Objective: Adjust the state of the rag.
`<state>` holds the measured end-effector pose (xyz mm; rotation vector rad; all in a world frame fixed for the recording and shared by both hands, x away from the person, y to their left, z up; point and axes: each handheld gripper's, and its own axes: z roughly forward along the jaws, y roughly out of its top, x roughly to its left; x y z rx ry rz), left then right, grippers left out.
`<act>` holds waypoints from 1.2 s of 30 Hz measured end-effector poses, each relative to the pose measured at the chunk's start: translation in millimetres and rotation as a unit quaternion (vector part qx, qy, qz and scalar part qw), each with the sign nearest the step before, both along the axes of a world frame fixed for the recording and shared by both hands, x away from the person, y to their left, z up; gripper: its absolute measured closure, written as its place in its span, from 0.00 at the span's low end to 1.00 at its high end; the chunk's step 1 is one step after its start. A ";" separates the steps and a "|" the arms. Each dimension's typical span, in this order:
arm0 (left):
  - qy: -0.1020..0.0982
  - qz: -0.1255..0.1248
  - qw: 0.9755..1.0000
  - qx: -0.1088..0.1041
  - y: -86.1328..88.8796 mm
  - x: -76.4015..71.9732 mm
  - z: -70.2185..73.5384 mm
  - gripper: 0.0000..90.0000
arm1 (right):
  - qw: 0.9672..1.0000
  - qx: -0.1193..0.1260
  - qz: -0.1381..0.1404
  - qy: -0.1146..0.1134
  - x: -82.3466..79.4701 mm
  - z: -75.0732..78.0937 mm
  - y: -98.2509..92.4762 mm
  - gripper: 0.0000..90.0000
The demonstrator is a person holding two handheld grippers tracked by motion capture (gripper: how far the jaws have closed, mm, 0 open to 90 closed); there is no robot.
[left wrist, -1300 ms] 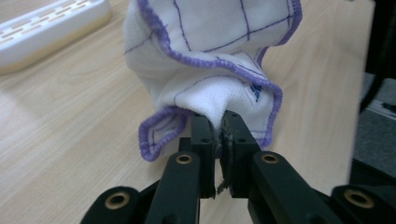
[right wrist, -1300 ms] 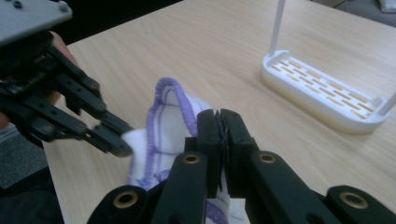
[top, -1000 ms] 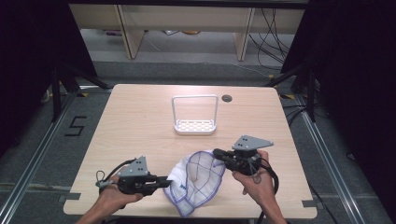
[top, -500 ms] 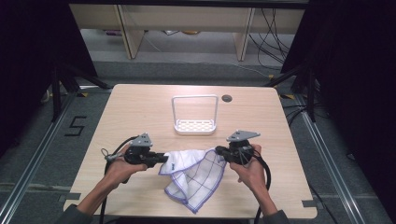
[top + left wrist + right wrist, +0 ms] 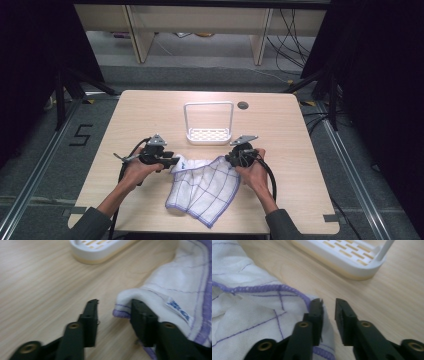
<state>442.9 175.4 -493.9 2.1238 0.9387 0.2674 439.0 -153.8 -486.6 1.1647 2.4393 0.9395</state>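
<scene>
A pale wooden bench (image 5: pixel 150 115) is seen on a dark floor, with cables and shelf legs behind it. A white rack (image 5: pixel 208 134) stands near the bench's middle. In front of the rack, a white cloth (image 5: pixel 205 187) with a purple grid and hem is spread rumpled on the bench. The left hand-held gripper (image 5: pixel 176 161) is held at the cloth's left corner; its jaws have just been opening and are parted, with bare wood between them and one jaw resting against the folded corner (image 5: pixel 130 296), where a small blue label (image 5: pixel 178 309) is sewn. The right hand-held gripper (image 5: pixel 229 159) is held at the cloth's right corner; its jaws have also just been opening and stand slightly apart, and the hem (image 5: pixel 274 288) seems to lie under one jaw, not pinched.
</scene>
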 end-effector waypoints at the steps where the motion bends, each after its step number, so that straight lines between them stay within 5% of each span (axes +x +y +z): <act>1: -0.004 0.012 1.000 -0.002 4.5 -1.6 4.1 0.55 | 1.000 -0.013 0.008 -0.023 -0.2 4.0 -3.0 0.75; 3: -0.012 0.025 1.000 -0.011 14.9 -10.2 14.2 0.50 | 0.999 -0.013 -0.013 -0.043 -11.1 16.0 -6.4 0.67; 7: -0.022 0.021 0.999 -0.013 24.9 -35.2 24.4 0.43 | 0.999 -0.005 -0.005 -0.045 -32.8 30.2 -14.8 0.59; 14: -0.004 -0.022 0.999 -0.046 24.4 -99.2 22.0 0.39 | 0.999 0.021 0.000 -0.024 -65.6 31.8 -21.6 0.55; 16: 0.003 -0.051 0.997 -0.049 19.8 -112.5 17.6 0.43 | 0.999 0.028 0.014 -0.010 -78.3 28.4 -18.5 0.55; 23: 0.028 -0.090 0.995 -0.030 4.4 -128.9 3.8 0.45 | 0.997 0.030 0.063 0.008 -114.8 22.5 6.2 0.54; 27: 0.014 -0.095 0.995 -0.021 0.7 -135.3 3.2 0.44 | 0.996 0.027 0.087 0.020 -133.0 15.3 17.4 0.53; 32: 0.019 -0.105 0.994 -0.001 -3.8 -137.4 -6.0 0.44 | 0.992 0.020 0.116 0.033 -146.2 1.9 31.8 0.54; 36: 0.011 -0.118 0.993 0.013 -8.8 -136.7 -10.8 0.53 | 0.991 0.011 0.129 0.040 -151.1 -6.4 42.0 0.53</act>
